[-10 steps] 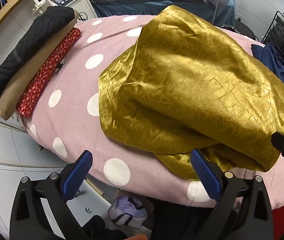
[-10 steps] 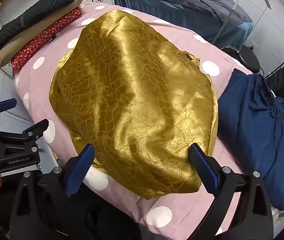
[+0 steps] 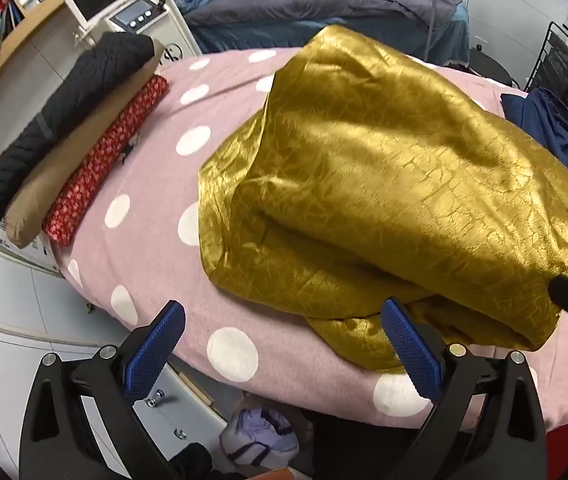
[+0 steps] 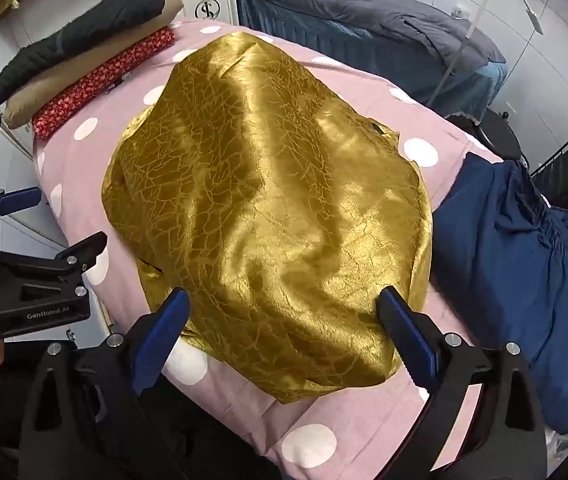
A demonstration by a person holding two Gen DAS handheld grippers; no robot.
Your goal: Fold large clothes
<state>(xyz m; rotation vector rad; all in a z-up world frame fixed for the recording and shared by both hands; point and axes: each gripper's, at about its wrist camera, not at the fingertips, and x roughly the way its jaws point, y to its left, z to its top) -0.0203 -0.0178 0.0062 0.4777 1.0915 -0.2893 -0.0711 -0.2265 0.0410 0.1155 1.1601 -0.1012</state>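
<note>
Pink polka-dot bed (image 4: pixel 220 396) | gold satin garment (image 4: pixel 276 216) heaped just beyond both finger pairs | left gripper (image 3: pixel 284 354), right gripper (image 4: pixel 284 334) spread wide, empty | likely light, limp, slippery; pinch near hem.

The crumpled shiny gold fabric garment (image 3: pixel 395 184) sits slightly lower in the left wrist view; more of the cluttered wooden shelf (image 3: pixel 8 36) shows at upper left.
</note>
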